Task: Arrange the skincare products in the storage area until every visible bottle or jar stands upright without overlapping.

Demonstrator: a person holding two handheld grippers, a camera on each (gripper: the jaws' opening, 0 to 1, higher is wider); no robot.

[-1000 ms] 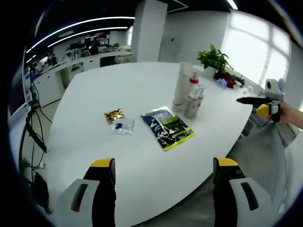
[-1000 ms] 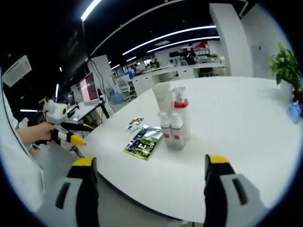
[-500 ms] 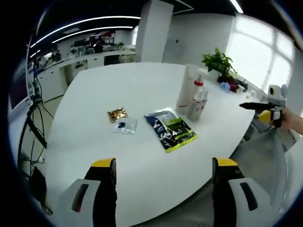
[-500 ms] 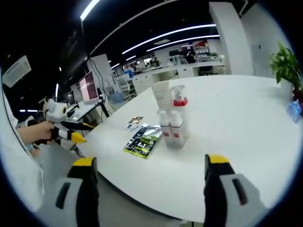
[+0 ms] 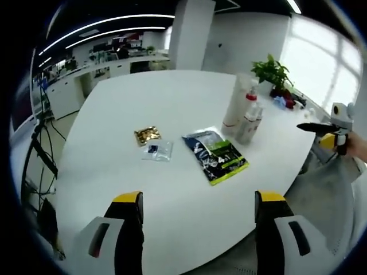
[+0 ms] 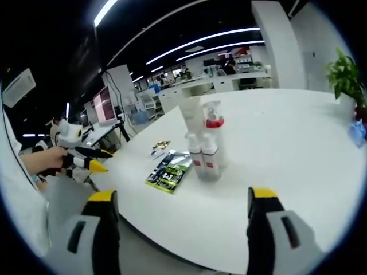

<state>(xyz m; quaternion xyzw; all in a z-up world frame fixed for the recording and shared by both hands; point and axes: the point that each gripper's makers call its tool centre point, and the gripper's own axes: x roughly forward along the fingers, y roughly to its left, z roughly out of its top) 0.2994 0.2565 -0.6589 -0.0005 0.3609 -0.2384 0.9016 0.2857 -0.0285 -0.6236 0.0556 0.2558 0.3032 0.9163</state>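
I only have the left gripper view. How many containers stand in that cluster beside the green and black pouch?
Observer: Four, all upright: a tall white tube, a clear spray bottle with a red collar, and two small clear bottles with red labels in front.
Operator: Do the small ones touch?
Observer: They stand side by side, too close for me to tell.
Operator: What about my right gripper?
Observer: The right gripper has its jaws wide open with nothing held.

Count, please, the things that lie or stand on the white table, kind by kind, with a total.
Upright bottles and tubes: 4, a tall white tube, a red-collared spray bottle and two small spray bottles.
Flat packets: 3, green-black packet, gold packet, clear packet.
Potted plants: 1.
Total: 8.
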